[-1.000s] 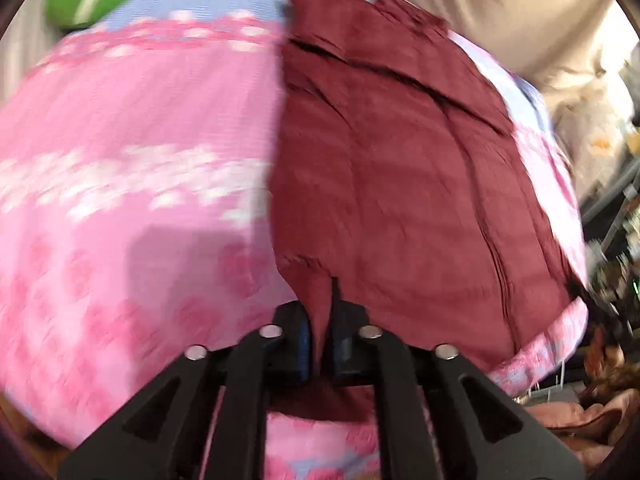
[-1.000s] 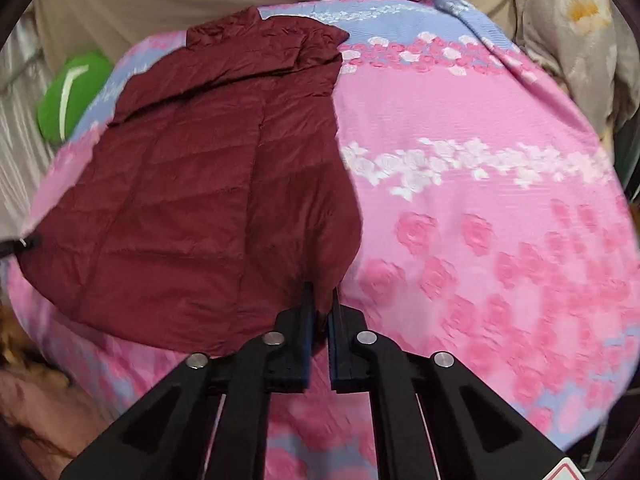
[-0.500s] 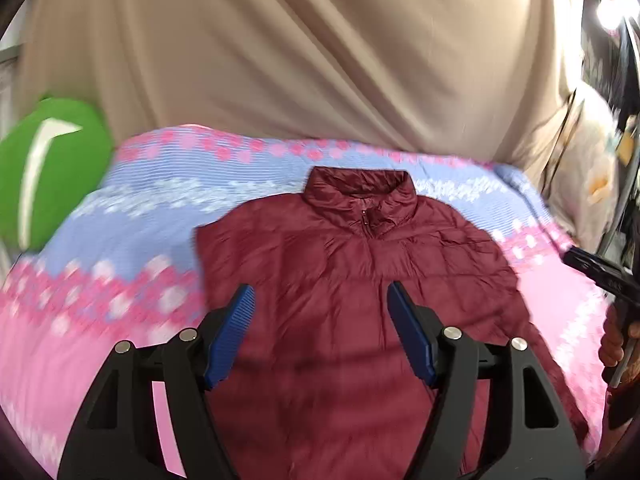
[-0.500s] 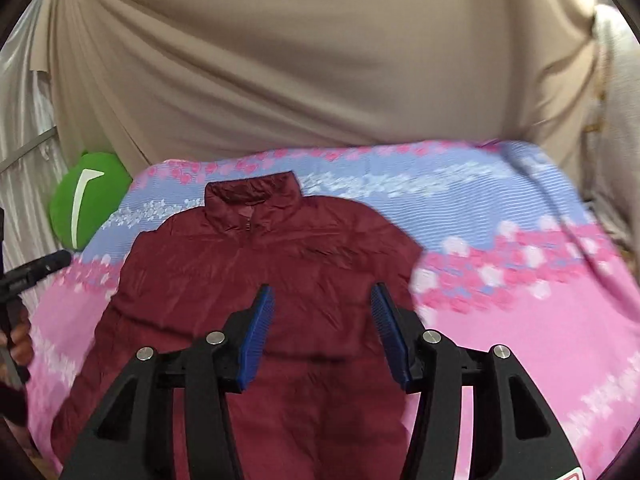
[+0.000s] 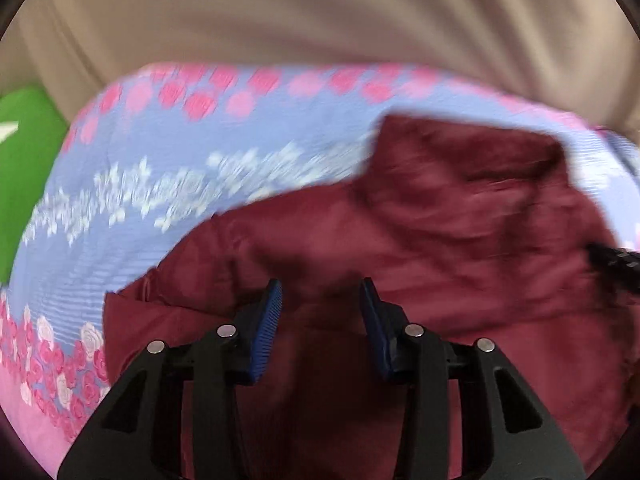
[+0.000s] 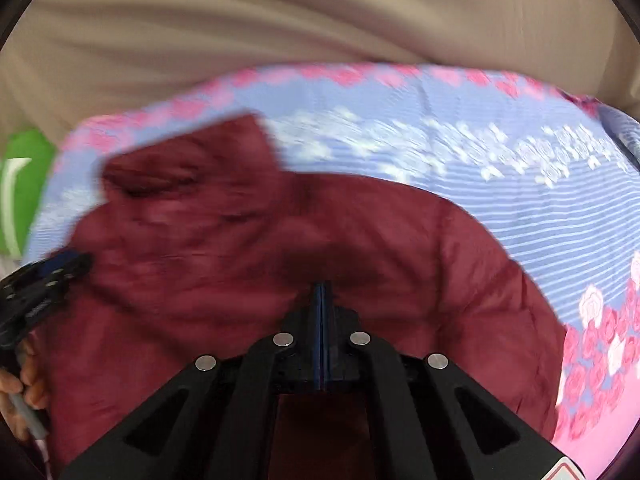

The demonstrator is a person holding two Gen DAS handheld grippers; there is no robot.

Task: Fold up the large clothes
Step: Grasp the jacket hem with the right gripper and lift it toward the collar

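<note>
We have carried both grippers up from the hem end to the shoulders of the dark red quilted puffer jacket [image 5: 420, 248], which lies spread on the pink and lilac rose-print bedspread [image 5: 168, 168], its collar toward the beige curtain [image 5: 320, 12]. A second ago each gripper pinched the jacket's lower edge; half a second ago both stood wide. Now the right gripper [image 6: 322, 292] is fully clenched over the right shoulder (whether it has fabric, we cannot tell), while the left gripper [image 5: 320, 300] is closing, its blue pads [image 5: 266, 320] apart above the cloth, nothing pressed yet. We judge the next fold starts from the shoulders.
</note>
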